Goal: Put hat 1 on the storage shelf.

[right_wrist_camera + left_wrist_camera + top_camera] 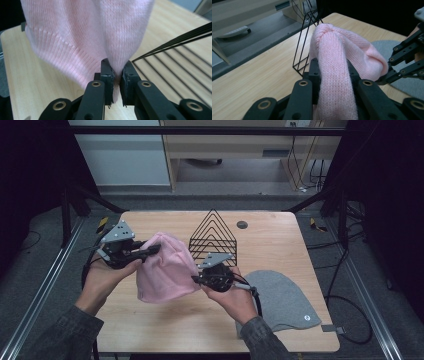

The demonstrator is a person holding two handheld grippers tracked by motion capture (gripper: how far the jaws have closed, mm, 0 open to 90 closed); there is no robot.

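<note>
Knitwear is the risk here: the pink knit beanie hangs above the wooden table, just in front of the black wire rack, stretched between 2 grippers. The left gripper, on the side of the beanie away from the rack, is clamped on a thick fold of the knit, which bulges up between its jaws in the left gripper view. The right gripper, just in front of the rack's near corner, has pinched a thin bit of the fabric; its jaws stand nearly together with the knit squeezed between them. That thin bite looks the weaker hold, so a sharp pull apart could likely drag the stretchy fabric out of the right jaws and leave the beanie swinging from 1 side. The rack's wires sit close behind the beanie, and a loop of yarn could snag on them if the hands drift back. A grey beanie lies flat on the table, in front of the rack and to its right, near enough for the right forearm to brush it.
</note>
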